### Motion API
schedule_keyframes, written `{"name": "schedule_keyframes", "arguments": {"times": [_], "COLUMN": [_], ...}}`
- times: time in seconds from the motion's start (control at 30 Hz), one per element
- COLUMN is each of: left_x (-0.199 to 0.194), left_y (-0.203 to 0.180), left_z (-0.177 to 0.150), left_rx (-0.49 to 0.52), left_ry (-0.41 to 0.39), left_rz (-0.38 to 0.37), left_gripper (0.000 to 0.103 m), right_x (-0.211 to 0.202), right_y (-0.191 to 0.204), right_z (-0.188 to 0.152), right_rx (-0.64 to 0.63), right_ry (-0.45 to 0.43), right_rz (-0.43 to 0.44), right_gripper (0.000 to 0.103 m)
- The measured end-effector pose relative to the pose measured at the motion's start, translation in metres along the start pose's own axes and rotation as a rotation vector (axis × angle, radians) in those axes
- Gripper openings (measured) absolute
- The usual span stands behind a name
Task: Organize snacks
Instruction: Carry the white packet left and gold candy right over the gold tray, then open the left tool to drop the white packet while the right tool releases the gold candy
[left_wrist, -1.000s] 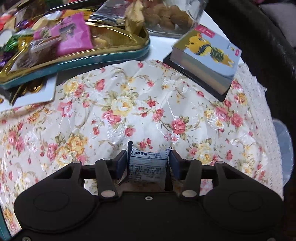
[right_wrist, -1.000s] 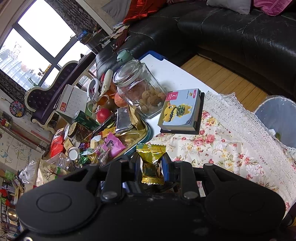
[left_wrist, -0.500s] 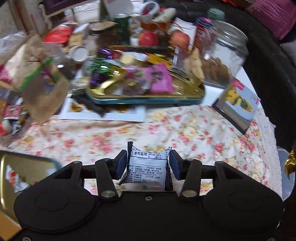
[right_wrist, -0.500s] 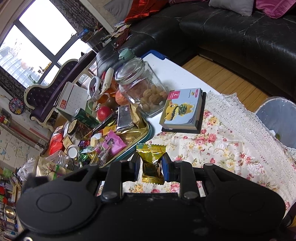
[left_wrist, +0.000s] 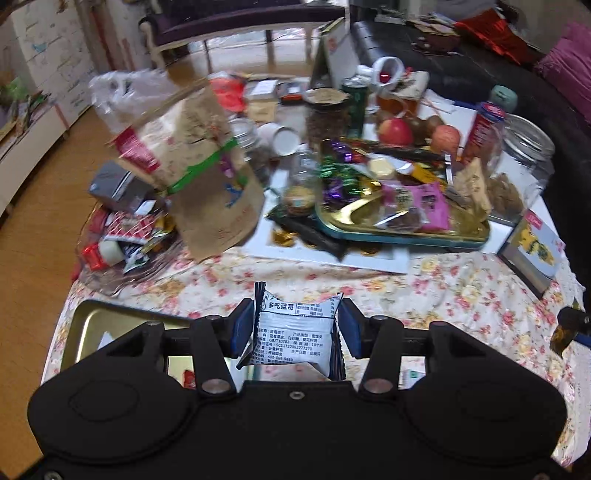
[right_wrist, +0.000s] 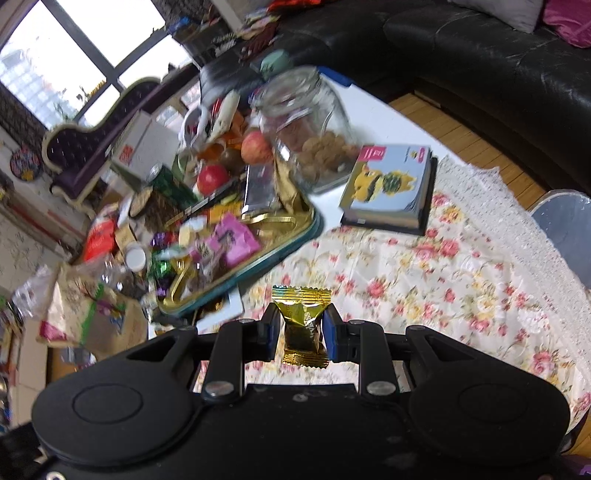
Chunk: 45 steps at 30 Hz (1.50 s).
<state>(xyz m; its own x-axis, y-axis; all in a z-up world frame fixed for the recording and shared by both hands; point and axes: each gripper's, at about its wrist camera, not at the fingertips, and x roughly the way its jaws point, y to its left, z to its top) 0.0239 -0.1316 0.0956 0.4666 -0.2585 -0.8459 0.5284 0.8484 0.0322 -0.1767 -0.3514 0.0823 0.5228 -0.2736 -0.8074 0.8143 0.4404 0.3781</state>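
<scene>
I am gripping a white packet (left_wrist: 295, 332) in my left gripper (left_wrist: 295, 326) | right gripper (right_wrist: 301, 328) is pinching a gold candy (right_wrist: 301, 325) | empty tin (left_wrist: 110, 325) at 8 o'clock | risk: slick wrappers slipping, missing the tin.

Place: a home living room (lived-in, cluttered).
Seating: a black leather sofa (right_wrist: 480, 62) is curving behind the tabletop (right_wrist: 373, 122).
Cloth: a floral tablecloth (right_wrist: 424, 266) is covering it.
Light: a big window (right_wrist: 74, 55) is glowing.
</scene>
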Motion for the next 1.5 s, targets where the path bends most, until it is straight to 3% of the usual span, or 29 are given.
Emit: {"name": "schedule_keyframes", "arguments": {"times": [0.13,0.4,0.7,0.9,1.03,1.2,1.5], "left_x": [0.002,-0.002,0.005,0.018,0.021,0.03,0.037], "left_y": [0.033,0.094,0.159,0.2,0.224,0.24,0.248], "left_z": [0.003,0.005,0.002,-0.013,-0.023,-0.035,-0.047], "left_rx": [-0.06,-0.127,-0.18,-0.243,-0.291,-0.281,-0.26], "left_ry": [0.019,0.002,0.011,0.065,0.097,0.134,0.161], "left_rz": [-0.014,0.053,0.113,0.154,0.142,0.158,0.178], "left_gripper": [0.056,0.056,0.056,0.056,0.056,0.056,0.055], "right_x": [0.013,0.033,0.041,0.037,0.037,0.038,0.045], "right_y": [0.026,0.093,0.17,0.213,0.228,0.239,0.24], "right_z": [-0.014,-0.054,-0.117,-0.169,-0.2,-0.229,-0.234], "right_rx": [-0.048,-0.189,-0.381,-0.531,-0.587,-0.658,-0.672], "right_ry": [0.046,0.099,0.182,0.259,0.323,0.362,0.386], "right_rz": [0.013,0.068,0.238,0.339,0.381,0.394,0.396], "right_gripper": [0.027,0.027,0.027,0.027,0.027,0.027,0.027]}}
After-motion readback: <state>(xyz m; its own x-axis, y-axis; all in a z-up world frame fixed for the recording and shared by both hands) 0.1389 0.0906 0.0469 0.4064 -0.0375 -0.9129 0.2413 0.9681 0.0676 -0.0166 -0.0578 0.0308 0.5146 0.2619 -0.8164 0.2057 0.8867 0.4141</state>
